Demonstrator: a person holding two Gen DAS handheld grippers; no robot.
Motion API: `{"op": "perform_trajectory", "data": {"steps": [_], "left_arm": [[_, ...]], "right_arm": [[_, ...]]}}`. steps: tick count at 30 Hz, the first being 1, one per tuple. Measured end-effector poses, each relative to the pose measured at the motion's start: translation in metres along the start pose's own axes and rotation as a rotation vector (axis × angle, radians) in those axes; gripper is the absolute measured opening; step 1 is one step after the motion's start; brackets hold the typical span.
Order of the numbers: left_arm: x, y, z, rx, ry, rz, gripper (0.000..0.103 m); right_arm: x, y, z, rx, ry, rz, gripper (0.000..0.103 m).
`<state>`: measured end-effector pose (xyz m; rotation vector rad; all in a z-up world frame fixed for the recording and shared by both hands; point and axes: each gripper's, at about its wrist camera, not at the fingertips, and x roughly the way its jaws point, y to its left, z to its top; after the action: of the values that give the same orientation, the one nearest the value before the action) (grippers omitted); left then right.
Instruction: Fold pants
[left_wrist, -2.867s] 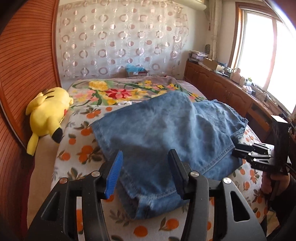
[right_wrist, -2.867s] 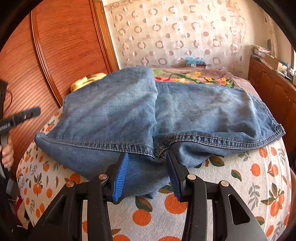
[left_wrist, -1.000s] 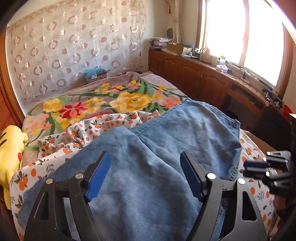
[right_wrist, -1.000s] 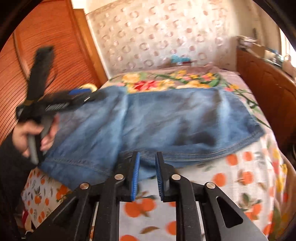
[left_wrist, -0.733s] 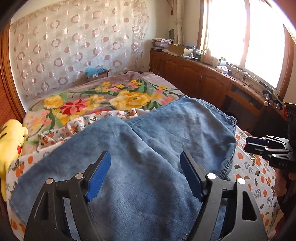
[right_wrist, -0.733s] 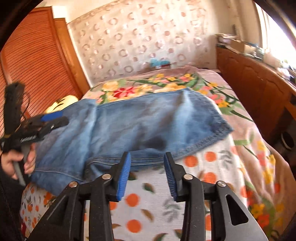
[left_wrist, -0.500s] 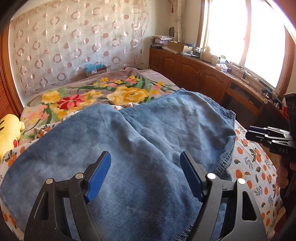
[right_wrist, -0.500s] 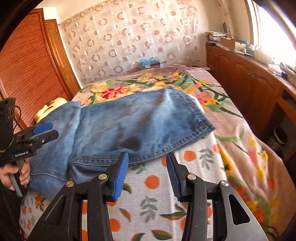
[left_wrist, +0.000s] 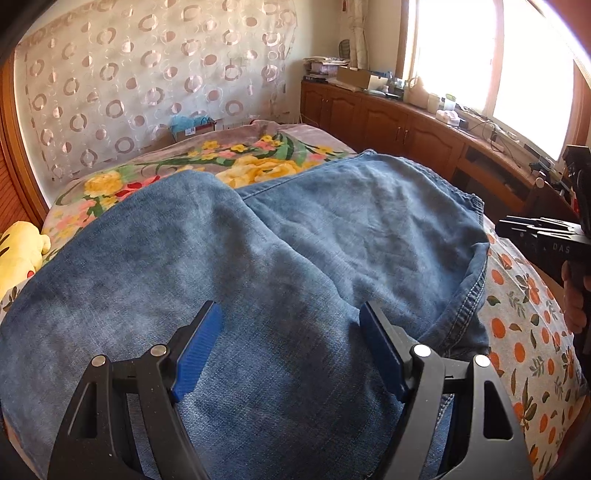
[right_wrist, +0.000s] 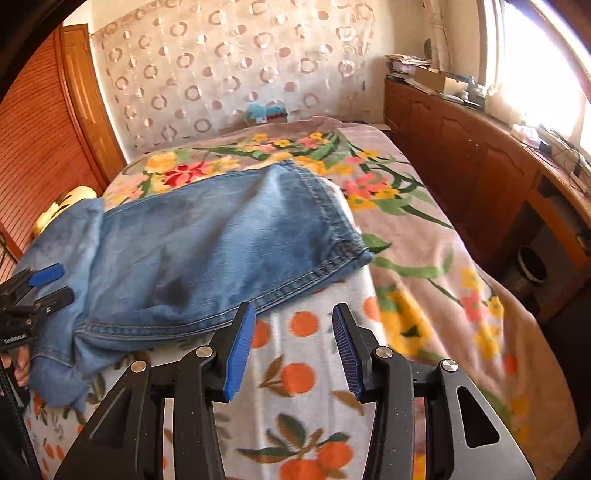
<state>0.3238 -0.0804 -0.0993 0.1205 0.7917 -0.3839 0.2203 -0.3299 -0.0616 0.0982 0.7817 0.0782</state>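
Blue denim pants (left_wrist: 295, 258) lie folded on the bed, one layer lying over the other. In the right wrist view the pants (right_wrist: 207, 254) lie to the left, their hemmed edge near me. My left gripper (left_wrist: 291, 347) is open and empty, just over the denim. It shows at the left edge of the right wrist view (right_wrist: 37, 288). My right gripper (right_wrist: 291, 343) is open and empty over the orange-print sheet (right_wrist: 303, 369), just right of the hem. It shows at the right edge of the left wrist view (left_wrist: 543, 236).
A floral blanket (right_wrist: 406, 221) covers the far and right part of the bed. A yellow plush toy (left_wrist: 18, 254) lies at the left by the wooden wall. Wooden cabinets (right_wrist: 480, 158) under the window run along the right. A patterned curtain (left_wrist: 147, 85) hangs behind.
My right gripper has opened, let go of the hem and swung right, off the pants. My left gripper has stayed open and come lower over the denim.
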Motion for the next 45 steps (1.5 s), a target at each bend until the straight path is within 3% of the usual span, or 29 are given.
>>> {"op": "perform_trajectory", "data": {"steps": [9, 19, 23, 26, 37, 45], "left_arm": [[0.008, -0.003, -0.001, 0.017, 0.037, 0.020, 0.079], [0.009, -0.004, -0.003, 0.013, 0.047, 0.026, 0.080], [0.009, -0.004, -0.004, 0.002, 0.047, 0.024, 0.080], [0.007, -0.003, -0.005, -0.009, 0.044, 0.016, 0.080], [-0.010, 0.004, -0.005, 0.010, 0.068, -0.019, 0.080], [-0.072, 0.053, -0.015, -0.071, -0.023, 0.078, 0.080]], "right_arm": [[0.015, -0.008, 0.010, 0.064, 0.043, -0.010, 0.045], [0.022, -0.002, 0.018, 0.047, 0.051, -0.047, 0.045], [0.018, 0.005, 0.018, 0.003, 0.032, -0.077, 0.022], [0.012, 0.009, 0.017, 0.011, 0.014, -0.044, 0.013], [-0.023, 0.048, 0.017, -0.009, -0.080, 0.145, 0.011], [-0.040, 0.117, 0.011, -0.103, -0.108, 0.313, 0.011]]}}
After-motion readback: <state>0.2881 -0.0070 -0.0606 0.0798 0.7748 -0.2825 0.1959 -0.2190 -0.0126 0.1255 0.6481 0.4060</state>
